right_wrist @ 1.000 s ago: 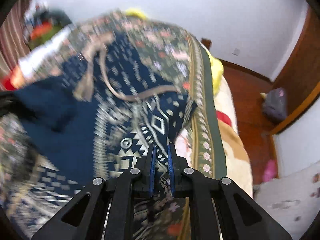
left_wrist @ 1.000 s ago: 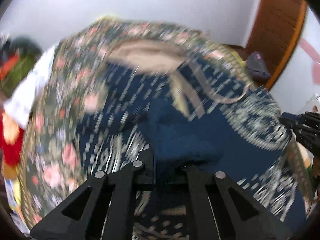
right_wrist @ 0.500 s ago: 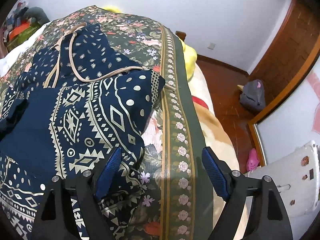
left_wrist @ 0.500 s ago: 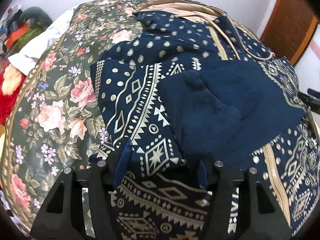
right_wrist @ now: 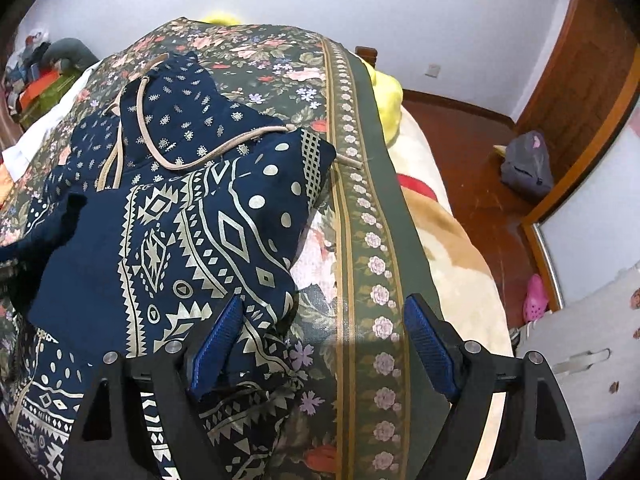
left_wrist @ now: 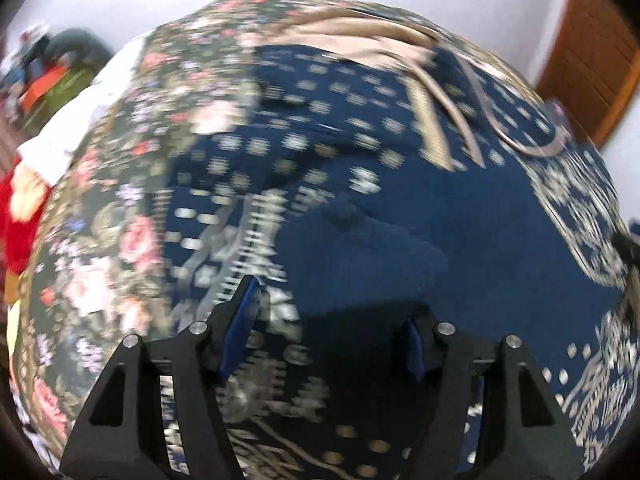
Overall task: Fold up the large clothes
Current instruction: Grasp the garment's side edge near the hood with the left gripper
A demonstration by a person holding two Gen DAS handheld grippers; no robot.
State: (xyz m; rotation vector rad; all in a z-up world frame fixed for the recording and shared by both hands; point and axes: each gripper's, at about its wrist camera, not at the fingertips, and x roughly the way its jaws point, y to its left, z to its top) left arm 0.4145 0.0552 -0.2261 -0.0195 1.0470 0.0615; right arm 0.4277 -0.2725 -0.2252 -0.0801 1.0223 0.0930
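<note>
On the floral bedspread (right_wrist: 362, 216): navy patterned garment (right_wrist: 208, 216), partly folded, soft and limp. Left gripper (left_wrist: 330, 324) and right gripper (right_wrist: 324, 330) above it, jaws apart, empty. Best pinched at the hem edge.

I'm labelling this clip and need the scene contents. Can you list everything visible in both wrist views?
Patterned garment: one, navy with cream geometric print, spread on the bed, partly folded.
Drawstring: one, beige, looped over the garment's upper part.
Bedspread: one, dark green floral with a bordered edge, under the garment.
Yellow cushion: one, at the bed's far right edge.
Cream blanket: one, with red and tan print, hanging off the bed's right side.
Grey bag: one, on the wooden floor by the door.
Pink shoe: one, on the floor.
Clutter pile: orange, green and grey items, far left.
Left gripper: black, blue pads, open over the garment.
Right gripper: black, blue pads, open at the garment's right edge.
</note>
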